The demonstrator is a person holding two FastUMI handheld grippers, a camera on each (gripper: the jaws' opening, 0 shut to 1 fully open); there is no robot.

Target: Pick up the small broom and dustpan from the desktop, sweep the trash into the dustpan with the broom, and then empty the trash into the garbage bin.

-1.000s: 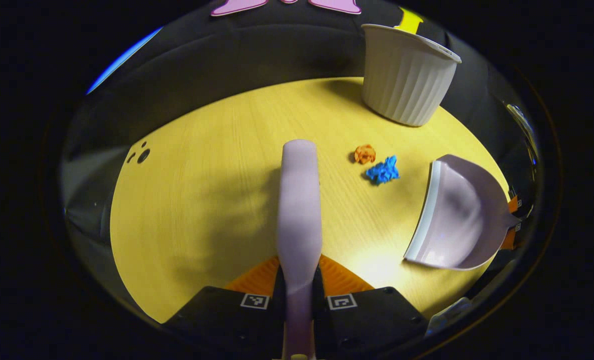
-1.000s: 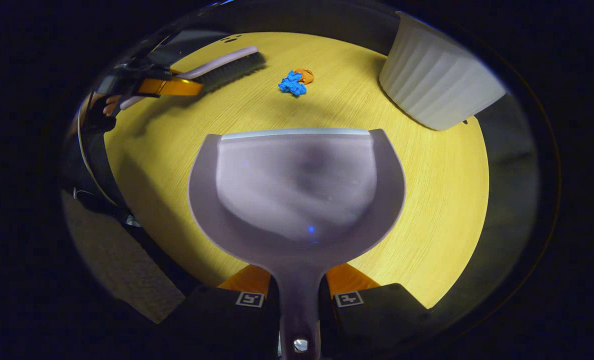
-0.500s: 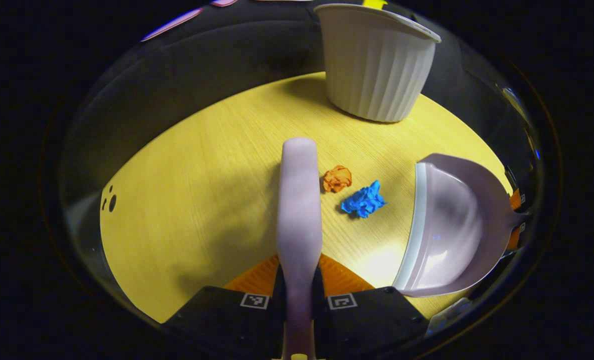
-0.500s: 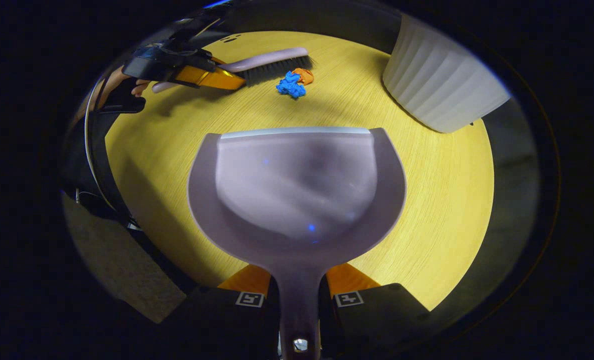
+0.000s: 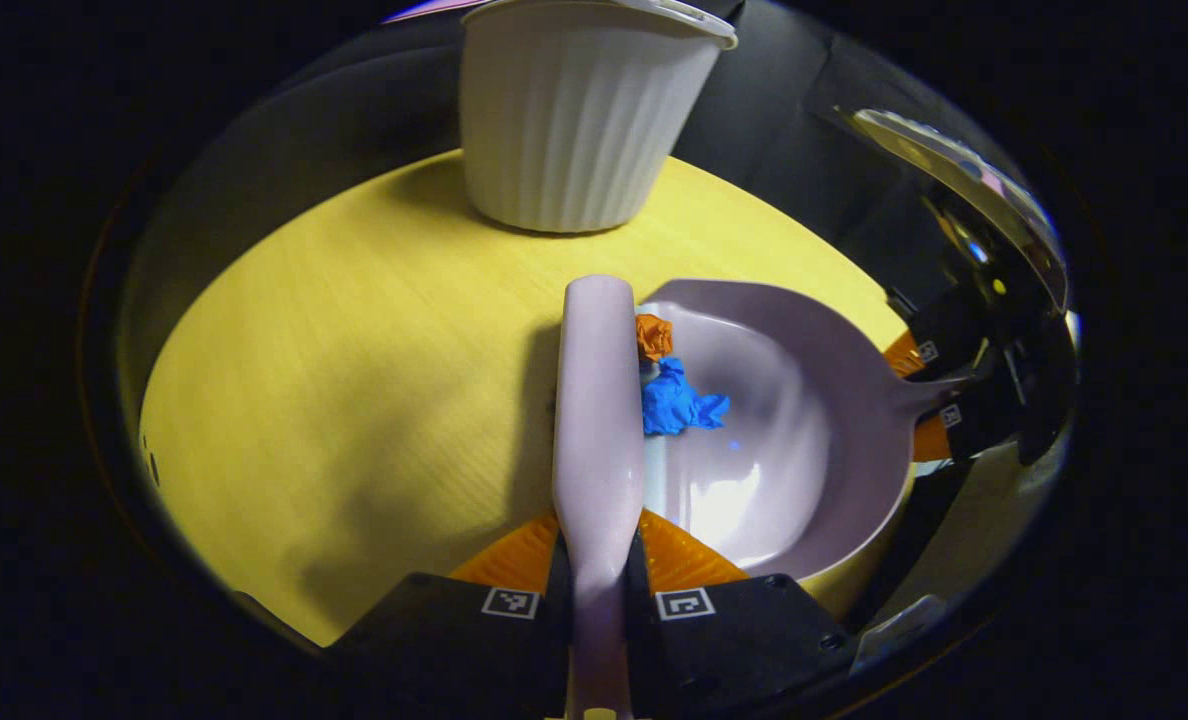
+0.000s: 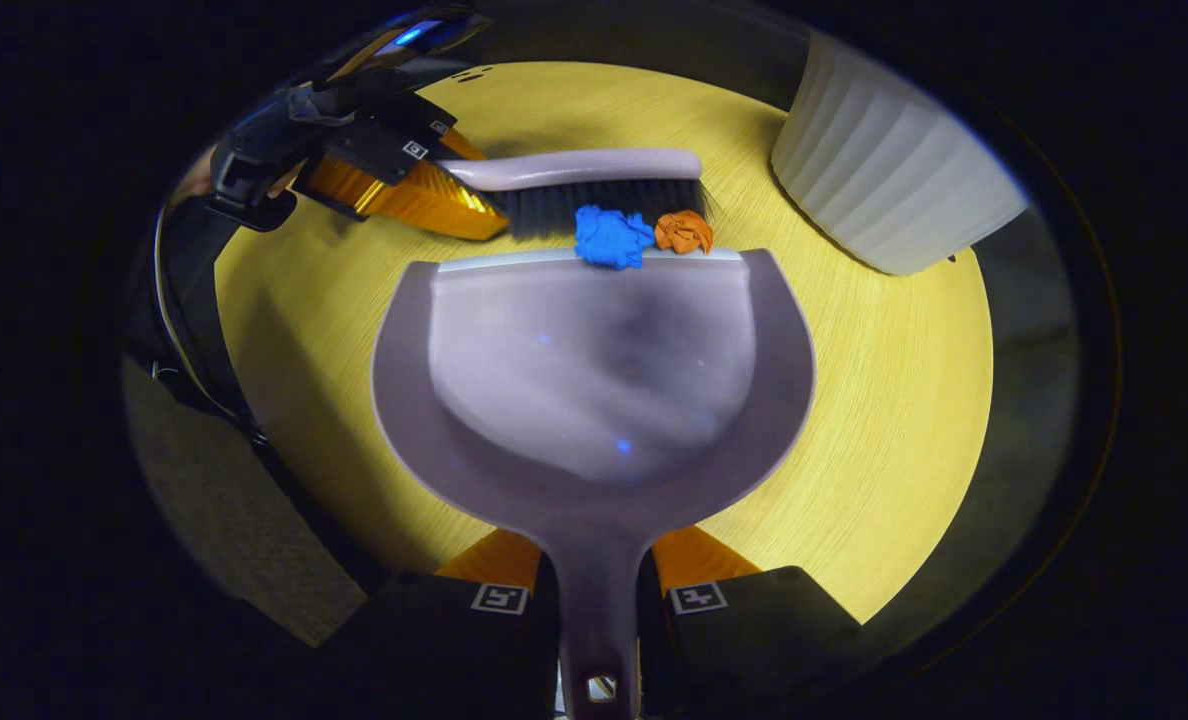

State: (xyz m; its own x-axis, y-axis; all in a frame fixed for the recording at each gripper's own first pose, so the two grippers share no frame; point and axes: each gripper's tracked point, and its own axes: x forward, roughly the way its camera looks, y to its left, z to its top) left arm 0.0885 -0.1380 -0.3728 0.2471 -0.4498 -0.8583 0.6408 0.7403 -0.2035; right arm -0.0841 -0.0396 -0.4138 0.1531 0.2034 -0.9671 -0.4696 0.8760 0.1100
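Yellow wood-grain desk carries everything, with dark booth cloth behind it. At its far edge stands a white ribbed plastic garbage bin, upright.

The left gripper is clamped on the handle of a small pale lilac plastic broom, both fingers pressing its sides. In the right gripper view the broom's dark bristles lie just behind the front lip of a pale lilac plastic dustpan, which rests flat on the desk. The right gripper grips the dustpan's handle between both fingers.

A crumpled blue paper scrap and a crumpled orange paper scrap sit side by side right on the dustpan's pale lip, touching the bristles. In the left gripper view both scraps lie against the broom's side, just inside the pan's mouth, the orange one farther from the camera.
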